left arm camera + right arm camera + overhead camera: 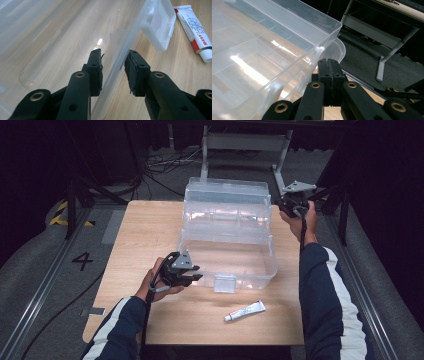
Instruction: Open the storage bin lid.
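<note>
A clear plastic storage box [250,265] stands open in the middle of the wooden table [150,230], its divided upper tray [227,200] raised at the back. My left gripper [196,275] is at the box's front left corner. In the left gripper view its jaws [113,56] straddle the front wall [125,50] and are open, with a gap showing on each side of the wall. My right gripper [280,206] is held at the tray's back right corner. Its jaws [328,61] are shut on nothing, just beside the tray's rim [287,15].
A white tube with red print [245,311] [193,27] lies on the table in front of the box. The box's front latch [225,282] [158,22] hangs down. Beyond the table's far edge stand a grey metal frame [245,142] and floor cables [165,162].
</note>
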`<state>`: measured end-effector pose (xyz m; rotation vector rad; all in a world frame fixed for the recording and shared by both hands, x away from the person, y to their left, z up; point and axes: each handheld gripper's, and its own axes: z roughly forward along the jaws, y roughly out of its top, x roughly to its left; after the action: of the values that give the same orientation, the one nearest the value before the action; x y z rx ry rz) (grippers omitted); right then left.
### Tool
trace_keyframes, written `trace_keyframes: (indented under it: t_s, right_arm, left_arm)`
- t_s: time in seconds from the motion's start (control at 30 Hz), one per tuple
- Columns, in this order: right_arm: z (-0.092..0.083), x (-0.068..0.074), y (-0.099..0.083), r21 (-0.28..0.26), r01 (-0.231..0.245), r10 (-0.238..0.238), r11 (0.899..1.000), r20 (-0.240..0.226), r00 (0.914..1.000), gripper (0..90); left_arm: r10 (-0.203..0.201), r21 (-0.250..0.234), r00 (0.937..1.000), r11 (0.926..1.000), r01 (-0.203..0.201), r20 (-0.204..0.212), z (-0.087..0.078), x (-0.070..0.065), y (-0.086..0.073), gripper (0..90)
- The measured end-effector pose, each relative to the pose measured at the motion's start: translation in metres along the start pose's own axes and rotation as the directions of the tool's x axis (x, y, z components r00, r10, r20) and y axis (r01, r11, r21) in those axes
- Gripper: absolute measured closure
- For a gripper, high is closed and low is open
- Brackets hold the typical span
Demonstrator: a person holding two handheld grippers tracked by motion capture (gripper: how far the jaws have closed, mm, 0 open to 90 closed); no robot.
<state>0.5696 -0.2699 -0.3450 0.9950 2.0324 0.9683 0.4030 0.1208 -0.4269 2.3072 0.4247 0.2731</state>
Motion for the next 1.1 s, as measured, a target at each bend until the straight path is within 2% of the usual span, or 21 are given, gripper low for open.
trace_keyframes:
  t_s: [0.1,0.17,0.23,0.57,0.63,1.1]
  right_arm:
    - [-0.007,0.0,0.0,-0.01,0.005,-0.005,1.0,-0.005,1.0,90.0]
    - [-0.011,0.0,0.001,-0.019,-0.009,0.009,1.0,-0.024,0.9997,90.0]
    - [-0.016,0.001,0.002,-0.022,0.008,-0.009,1.0,-0.032,0.9994,90.0]
    - [-0.033,0.008,-0.003,-0.023,0.028,-0.03,0.999,-0.071,0.997,90.0]
    - [-0.038,0.009,-0.004,-0.022,0.035,-0.036,0.999,-0.067,0.9971,90.0]
    - [-0.072,0.021,-0.026,-0.04,0.055,-0.059,0.998,-0.119,0.9912,90.0]
  left_arm:
    - [-0.005,-0.004,1.0,1.0,0.005,0.001,0.0,0.0,0.0,67.1]
    - [-0.008,-0.008,1.0,0.9999,0.008,0.006,0.001,0.0,0.0,66.8]
    - [-0.007,-0.008,0.9999,0.9999,0.007,0.009,0.002,-0.001,0.001,67.2]
    - [-0.011,-0.009,0.9999,0.9999,0.011,0.013,0.003,-0.001,0.001,67.6]
    - [-0.012,-0.011,0.9998,0.9999,0.012,0.013,0.003,-0.001,0.001,67.5]
    - [-0.017,-0.006,0.9998,0.9998,0.017,0.012,0.003,-0.001,0.002,67.3]
